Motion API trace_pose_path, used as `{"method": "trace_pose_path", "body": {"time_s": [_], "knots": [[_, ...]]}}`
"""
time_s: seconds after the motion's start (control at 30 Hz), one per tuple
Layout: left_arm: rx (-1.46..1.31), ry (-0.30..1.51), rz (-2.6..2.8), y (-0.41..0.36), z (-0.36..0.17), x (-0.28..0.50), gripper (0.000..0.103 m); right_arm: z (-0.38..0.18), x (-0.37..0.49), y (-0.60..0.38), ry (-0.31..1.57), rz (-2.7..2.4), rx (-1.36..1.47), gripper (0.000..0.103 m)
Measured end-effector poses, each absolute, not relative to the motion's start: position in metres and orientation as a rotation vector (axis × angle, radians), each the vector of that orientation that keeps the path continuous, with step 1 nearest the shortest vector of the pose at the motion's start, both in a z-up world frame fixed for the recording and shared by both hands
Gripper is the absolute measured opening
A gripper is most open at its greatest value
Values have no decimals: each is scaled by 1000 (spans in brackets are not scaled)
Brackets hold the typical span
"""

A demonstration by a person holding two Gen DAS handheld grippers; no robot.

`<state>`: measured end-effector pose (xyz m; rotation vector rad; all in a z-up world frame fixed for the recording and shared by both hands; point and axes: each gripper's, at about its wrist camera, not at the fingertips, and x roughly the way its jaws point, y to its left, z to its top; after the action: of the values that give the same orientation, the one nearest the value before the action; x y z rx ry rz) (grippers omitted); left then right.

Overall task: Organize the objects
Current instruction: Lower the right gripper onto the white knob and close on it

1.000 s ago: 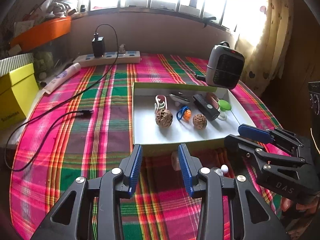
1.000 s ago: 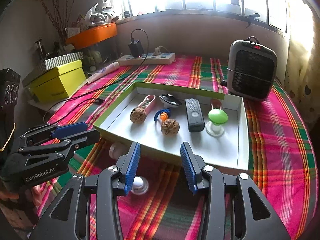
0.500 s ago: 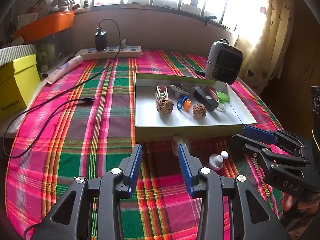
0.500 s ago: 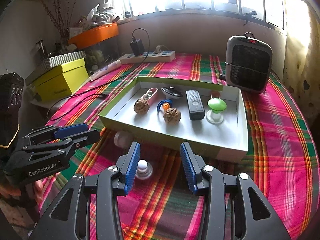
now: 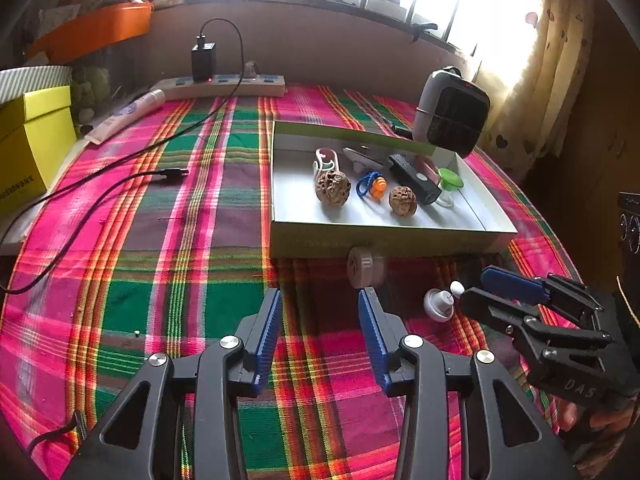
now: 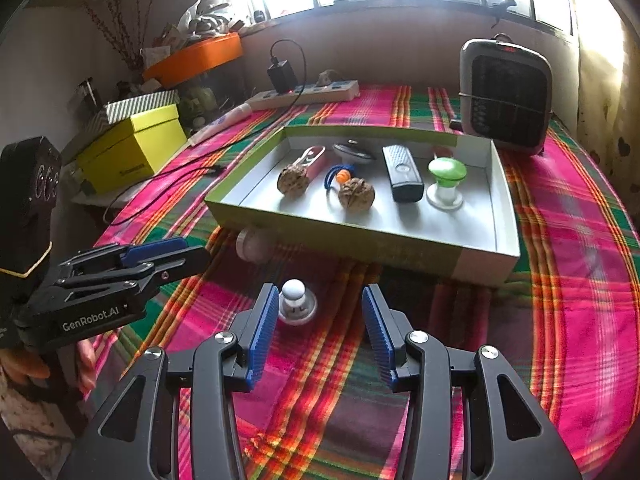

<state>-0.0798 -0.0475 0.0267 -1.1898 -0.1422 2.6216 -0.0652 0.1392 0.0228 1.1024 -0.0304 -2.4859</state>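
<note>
Sorting looks mostly done: the shallow green-walled cardboard tray (image 6: 505,184) already holds two wrinkled brown walnuts (image 6: 356,195), a black ribbed remote-like block (image 6: 402,173), a green-capped clear stopper (image 6: 446,178), a blue-and-orange looped clip (image 6: 339,175), a pink-and-white case (image 6: 311,157) and a dark disc-shaped piece.

Two items remain outside on the plaid tablecloth (image 5: 180,240): a small white knobbed stopper (image 6: 296,303) and a pale round-capped bottle (image 5: 366,268) lying against the tray's near wall.

Right gripper (image 6: 320,320): jaws opening, empty, stopper just ahead near its left finger. Left gripper (image 5: 319,322): jaws opening, empty, bottle just beyond its right fingertip.
</note>
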Motion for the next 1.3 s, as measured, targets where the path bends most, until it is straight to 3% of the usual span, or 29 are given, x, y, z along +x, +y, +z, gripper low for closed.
{"method": "trace_pose_path", "body": {"time_s": [0.47, 0.77, 1.0, 1.17, 1.3], "knots": [[-1218, -155, 2603, -50, 18, -84, 38, 10, -72, 121, 67, -2434, 1181, 45], [-1223, -136, 2594, -48, 14, -89, 38, 8, -77, 104, 259, -2484, 1197, 45], [-1220, -118, 2587, -45, 13, -94, 38, 8, -79, 107, 259, -2488, 1196, 45], [-1213, -102, 2580, -42, 13, -95, 39, 8, -80, 108, 255, -2494, 1194, 34], [-1210, -102, 2570, -41, 12, -96, 39, 8, -81, 111, 242, -2491, 1193, 33]]}}
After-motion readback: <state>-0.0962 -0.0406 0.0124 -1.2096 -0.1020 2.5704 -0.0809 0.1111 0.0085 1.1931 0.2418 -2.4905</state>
